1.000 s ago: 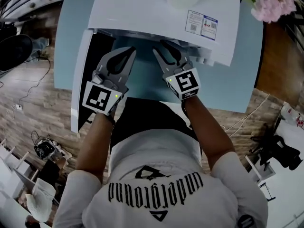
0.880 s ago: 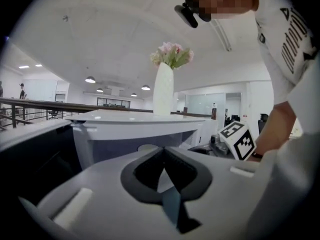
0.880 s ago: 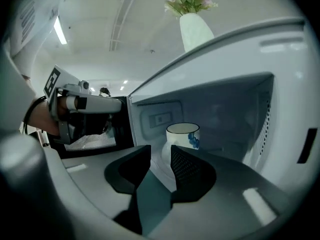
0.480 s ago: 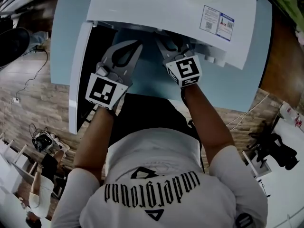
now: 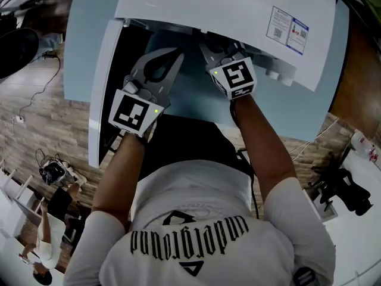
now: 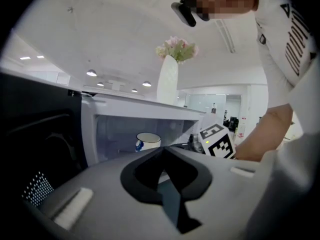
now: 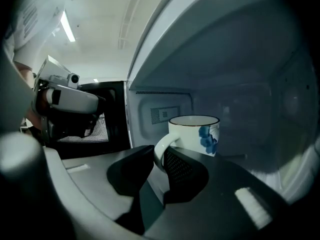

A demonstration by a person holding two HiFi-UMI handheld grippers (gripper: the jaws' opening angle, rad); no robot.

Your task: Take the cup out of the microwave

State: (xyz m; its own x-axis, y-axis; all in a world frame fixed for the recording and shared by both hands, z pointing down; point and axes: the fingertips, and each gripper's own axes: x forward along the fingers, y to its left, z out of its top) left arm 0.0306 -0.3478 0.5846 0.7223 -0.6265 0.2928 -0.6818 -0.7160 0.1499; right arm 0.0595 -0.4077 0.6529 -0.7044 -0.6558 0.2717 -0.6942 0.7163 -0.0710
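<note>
A white cup [image 7: 196, 134] with a blue flower print stands inside the open white microwave [image 5: 208, 8]; the left gripper view shows the cup [image 6: 148, 140] deep in the cavity. My right gripper [image 7: 159, 156] reaches into the cavity. Its jaws have just been closing, with the cup's handle [image 7: 161, 148] between them, and both pads look pressed against it. In the head view only its marker cube [image 5: 233, 76] shows, and the microwave's top hides the fingertips. My left gripper [image 5: 177, 55] hangs shut and empty in front of the opening, left of the right one.
The microwave door [image 5: 100, 94] stands swung open at the left, beside my left gripper. A white vase of flowers [image 6: 167, 81] stands on the microwave's top. The microwave sits on a light blue table [image 5: 83, 46], whose near edge is against the person's body.
My right gripper has moved forward into the microwave, and its jaws are now hidden under the top in the head view. The left gripper has stayed outside, in front of the opening.
</note>
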